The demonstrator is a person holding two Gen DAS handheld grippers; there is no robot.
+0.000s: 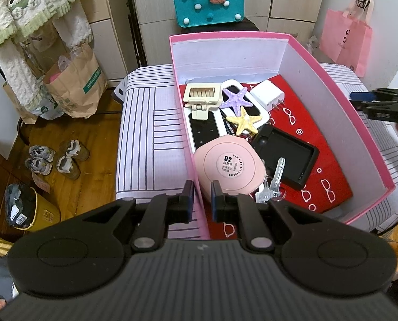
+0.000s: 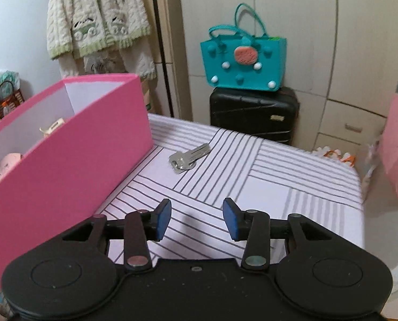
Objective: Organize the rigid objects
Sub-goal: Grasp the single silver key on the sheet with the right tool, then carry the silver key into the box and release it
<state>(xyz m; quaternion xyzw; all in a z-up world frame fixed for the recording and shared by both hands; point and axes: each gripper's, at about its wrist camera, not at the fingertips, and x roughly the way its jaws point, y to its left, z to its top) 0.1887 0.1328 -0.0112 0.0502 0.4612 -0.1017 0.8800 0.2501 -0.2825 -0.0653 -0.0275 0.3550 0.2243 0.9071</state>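
Note:
A pink box (image 1: pixel 370 144) stands on a striped table. It holds a pink compact (image 1: pixel 227 165), a black phone case (image 1: pixel 287 155), a beige hair claw (image 1: pixel 201 99), purple and yellow starfish (image 1: pixel 237 99), a white charger (image 1: pixel 267 95) and keys (image 1: pixel 273 179). My left gripper (image 1: pixel 200 200) straddles the box's left wall, its fingers narrowly apart on either side of the wall. My right gripper (image 2: pixel 196 220) is open and empty above the table, right of the box (image 2: pixel 73 144). A silver key (image 2: pixel 188 157) lies on the cloth ahead of it. The right gripper also shows in the left wrist view (image 1: pixel 381 104).
A teal felt bag (image 2: pixel 244 61) sits on a black suitcase (image 2: pixel 252 115) behind the table. A pink paper bag (image 1: pixel 346 40) hangs at the right. Brown paper bags (image 1: pixel 73 83) and shoes (image 1: pixel 57 157) are on the wooden floor at the left.

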